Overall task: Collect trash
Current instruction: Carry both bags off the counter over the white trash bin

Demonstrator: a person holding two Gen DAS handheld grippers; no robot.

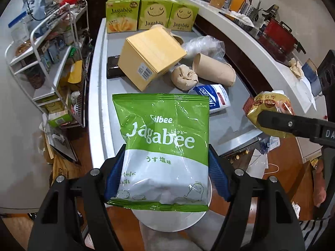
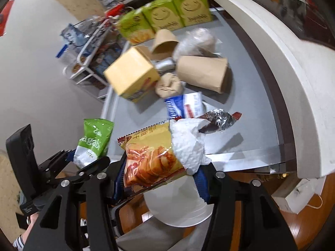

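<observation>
Now we are carrying trash to the bin. Our left tongs (image 1: 167,173) squeeze the green chip bag (image 1: 163,146), low in the middle of the frame. Our right tongs (image 2: 161,177) squeeze the yellow snack wrapper (image 2: 150,156) with white paper. Both hang over the white bin (image 2: 180,207). Next, we think, we open up and drop them in.

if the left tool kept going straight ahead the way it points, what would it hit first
Probably the yellow cardboard box, tilted on the grey table just beyond the green Jagabee bag that the left tool holds. Depth is unclear, so it could pass above it.
</observation>
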